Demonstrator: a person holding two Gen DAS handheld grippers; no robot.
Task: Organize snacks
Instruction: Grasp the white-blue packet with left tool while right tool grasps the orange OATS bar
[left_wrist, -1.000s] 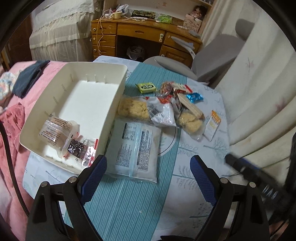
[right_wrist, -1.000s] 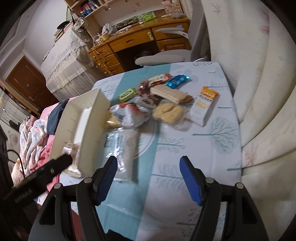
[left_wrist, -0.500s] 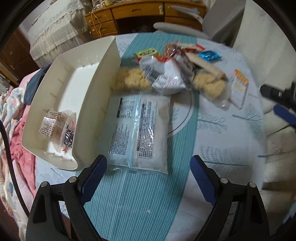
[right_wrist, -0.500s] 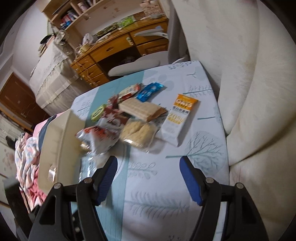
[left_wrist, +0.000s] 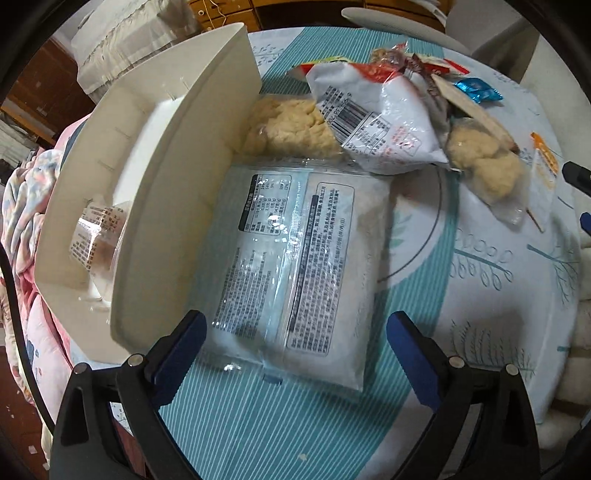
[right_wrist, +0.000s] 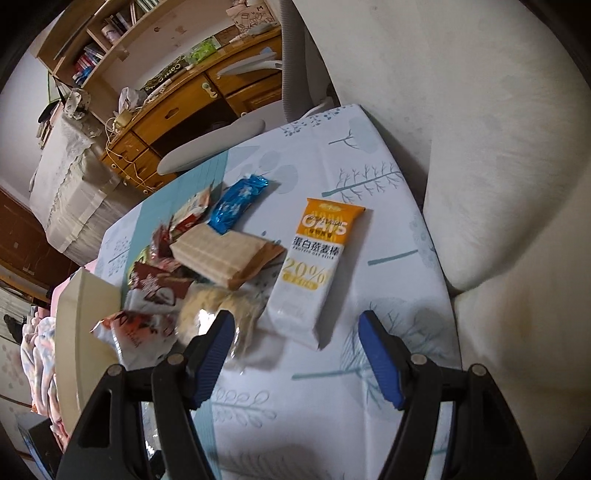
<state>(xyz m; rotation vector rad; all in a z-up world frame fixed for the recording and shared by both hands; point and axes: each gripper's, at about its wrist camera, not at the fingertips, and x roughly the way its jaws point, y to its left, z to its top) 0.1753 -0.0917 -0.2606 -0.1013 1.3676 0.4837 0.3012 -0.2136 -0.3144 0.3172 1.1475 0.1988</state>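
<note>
The left gripper (left_wrist: 295, 345) hangs over the flat white packet (left_wrist: 295, 254) beside the cream bin (left_wrist: 162, 206), jaws opening to straddle it — nothing pinched. The right gripper (right_wrist: 297, 350), spread and empty, nears the oat bar (right_wrist: 314, 269) on the tabletop (right_wrist: 369, 424).

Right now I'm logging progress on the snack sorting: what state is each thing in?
White bin: on the table, one clear-wrapped snack inside.
Large flat packet: sealed, lying printed side up beside the bin.
Oat bar: sealed, lying flat, untouched.
Wafer pack: resting on the snack pile.
Left gripper: fingers opening over the large packet, not gripping.
Right gripper: open, holding nothing.
</note>
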